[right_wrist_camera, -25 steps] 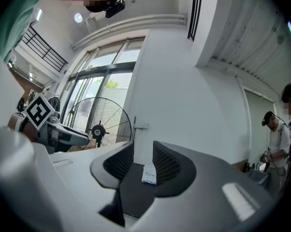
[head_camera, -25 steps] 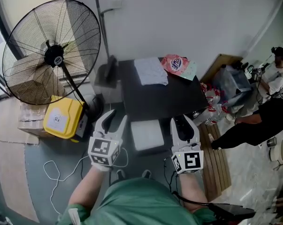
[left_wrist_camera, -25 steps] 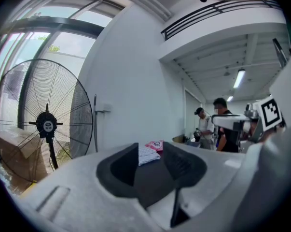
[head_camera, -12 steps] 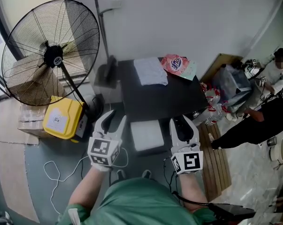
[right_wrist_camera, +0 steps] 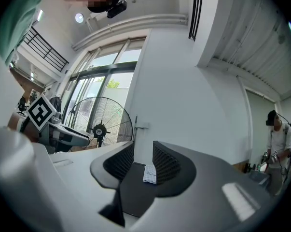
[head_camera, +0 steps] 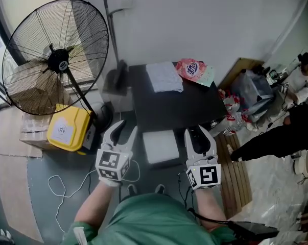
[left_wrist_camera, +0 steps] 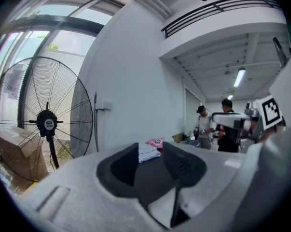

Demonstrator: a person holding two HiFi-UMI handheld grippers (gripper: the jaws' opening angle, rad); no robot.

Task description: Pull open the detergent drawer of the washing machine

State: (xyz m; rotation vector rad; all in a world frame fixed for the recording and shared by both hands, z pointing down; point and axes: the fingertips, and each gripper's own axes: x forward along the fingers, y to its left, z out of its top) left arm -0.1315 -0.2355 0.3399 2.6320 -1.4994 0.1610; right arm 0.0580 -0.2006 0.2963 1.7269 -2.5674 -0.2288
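Observation:
The washing machine's black top [head_camera: 179, 108] lies below me, seen from above. A white box-shaped part [head_camera: 160, 147], which looks like the detergent drawer, juts out from its front edge between my two grippers. To the left of that part my left gripper [head_camera: 122, 131] stands open, with nothing between its fingers. On the other side my right gripper [head_camera: 198, 135] has its jaws apart and holds nothing. The left gripper [left_wrist_camera: 152, 166] looks level over the black top [left_wrist_camera: 150, 178] in its own view. The right gripper [right_wrist_camera: 143, 166] does the same across the top [right_wrist_camera: 135, 187].
A white folded cloth [head_camera: 164, 77] and a pink packet [head_camera: 192, 69] lie at the back of the top. A large standing fan [head_camera: 54, 60] and a yellow container [head_camera: 68, 127] are at the left. At the right are wooden slats [head_camera: 235, 172], clutter and people [head_camera: 302, 80].
Both grippers have stayed where they were. Only the people at the far right have shifted a little.

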